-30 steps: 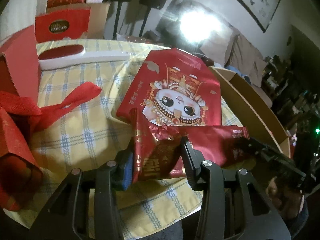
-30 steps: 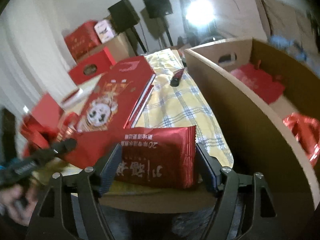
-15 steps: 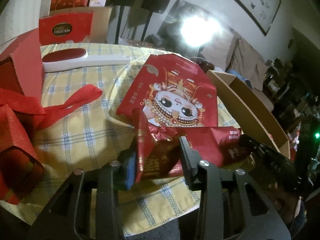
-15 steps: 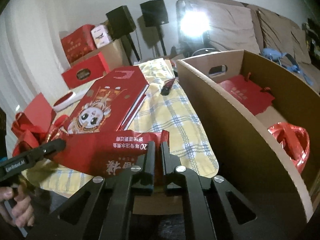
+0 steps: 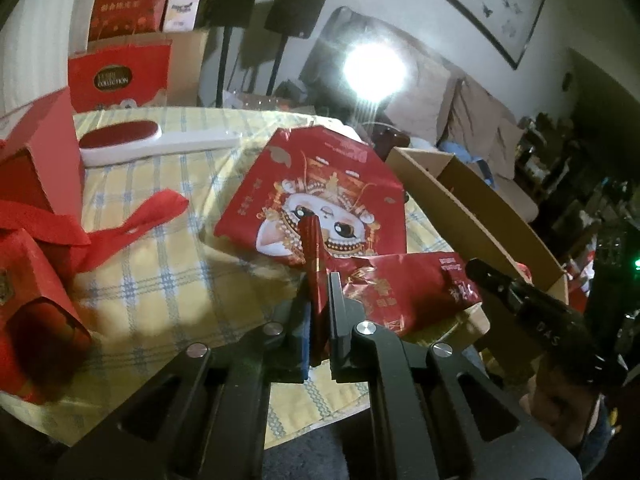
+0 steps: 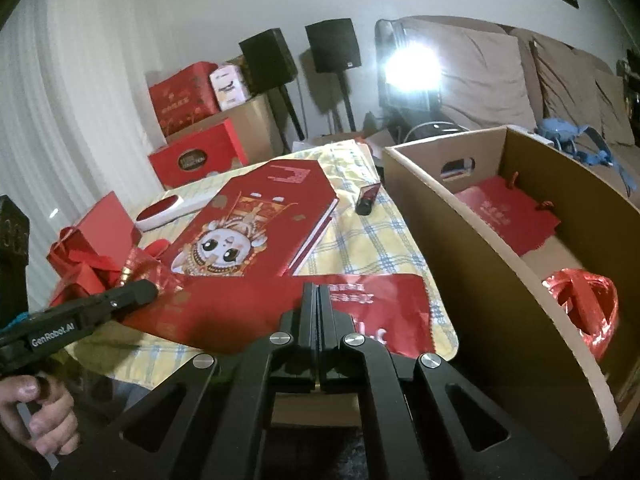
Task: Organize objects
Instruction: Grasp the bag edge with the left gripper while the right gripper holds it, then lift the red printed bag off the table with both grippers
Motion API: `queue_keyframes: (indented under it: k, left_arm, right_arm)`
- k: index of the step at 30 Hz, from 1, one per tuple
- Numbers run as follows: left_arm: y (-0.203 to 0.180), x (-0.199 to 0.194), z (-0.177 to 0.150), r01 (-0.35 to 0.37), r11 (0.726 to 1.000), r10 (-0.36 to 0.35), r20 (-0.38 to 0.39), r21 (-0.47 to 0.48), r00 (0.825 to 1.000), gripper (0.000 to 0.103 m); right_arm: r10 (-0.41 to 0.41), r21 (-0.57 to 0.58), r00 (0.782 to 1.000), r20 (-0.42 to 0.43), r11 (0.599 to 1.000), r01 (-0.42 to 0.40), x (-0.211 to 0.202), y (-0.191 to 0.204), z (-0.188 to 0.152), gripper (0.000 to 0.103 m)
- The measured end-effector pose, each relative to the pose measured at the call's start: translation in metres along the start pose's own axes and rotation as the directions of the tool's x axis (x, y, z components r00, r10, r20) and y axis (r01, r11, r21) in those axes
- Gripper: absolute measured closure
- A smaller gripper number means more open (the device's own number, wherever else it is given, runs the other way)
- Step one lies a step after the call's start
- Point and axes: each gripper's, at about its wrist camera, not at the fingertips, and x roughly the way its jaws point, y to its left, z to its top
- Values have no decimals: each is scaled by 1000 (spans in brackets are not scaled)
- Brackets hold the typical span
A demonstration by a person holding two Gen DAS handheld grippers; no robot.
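Both tools now clamped on packet (image 5: 404, 292)

Both grippers are matte black with angular, triangle-cut frames and round silver screw heads. The left gripper (image 5: 319, 304) has a blue pad on one finger and white "GenRobot.AI" lettering along its side. The right gripper (image 6: 317, 300) bears faint letters "DAS".

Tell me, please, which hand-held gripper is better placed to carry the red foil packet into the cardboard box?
Probably the right hand-held gripper: it pinches the red foil packet at the end beside the cardboard box. The left hand-held gripper grips the far end.
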Motion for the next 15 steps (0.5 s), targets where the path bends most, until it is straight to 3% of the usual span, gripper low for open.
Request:
queue_keyframes:
  k: [7,9,10,11,15]
  left_arm:
    - [11,-10,4,-76,997,76,17,3,997,97]
    - [19,-11,3,-84,996,84,12,-14,996,97]
    - [23,-12,2,-79,997,79,8,-20,997,97]
    - [26,-12,1,-74,997,74,3,-27,997,97]
    - [35,-13,-2,-93,995,93,0,-40,996,97]
  right_arm:
    - [-19,109,1000,-15,994,20,1,-32,-2,98]
    - [-16,147,1000,-24,989,20,1,-43,-3,87]
    - [-14,158,1000,-25,987,17,0,-47,-3,70]
    - [-13,172,1000,-25,985,17,0,-51,-4,63]
    - [24,203,1000,-12,979,-21,-5,-61,-3,54]
